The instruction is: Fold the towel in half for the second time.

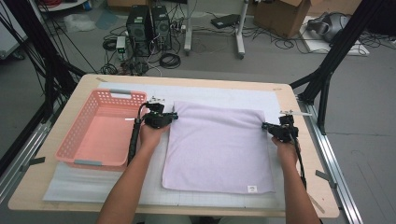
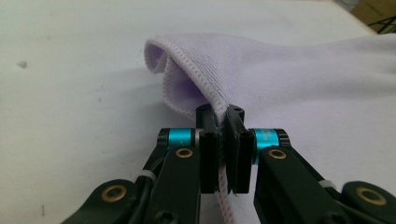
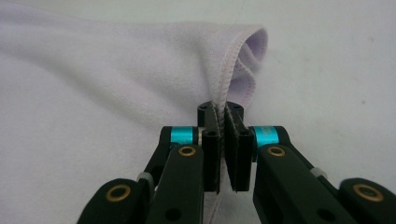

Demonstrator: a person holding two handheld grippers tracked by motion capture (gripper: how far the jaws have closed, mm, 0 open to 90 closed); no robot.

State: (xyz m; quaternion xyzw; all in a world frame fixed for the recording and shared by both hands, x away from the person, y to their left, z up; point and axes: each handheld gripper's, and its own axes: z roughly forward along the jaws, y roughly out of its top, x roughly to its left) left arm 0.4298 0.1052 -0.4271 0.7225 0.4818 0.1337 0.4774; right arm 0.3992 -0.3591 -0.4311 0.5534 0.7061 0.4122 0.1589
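towel (image 1: 218, 147): lilac, flat on the table (image 1: 289, 98) – far corners pinched up
left gripper (image 2: 223, 122): closed on the left far hem
right gripper (image 3: 222, 116): closed on the right far hem
basket (image 1: 77, 133): beside the towel

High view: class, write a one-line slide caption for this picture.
Both grippers, left and right, pinch the far corners of a lilac towel beside a pink basket.

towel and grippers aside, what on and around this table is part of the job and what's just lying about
In the job:
- lilac towel, far corners pinched
- left gripper, jaws shut on its hem
- right gripper, likewise

Lying about:
- pink basket, beside the towel
- computer towers on the floor
- cardboard box
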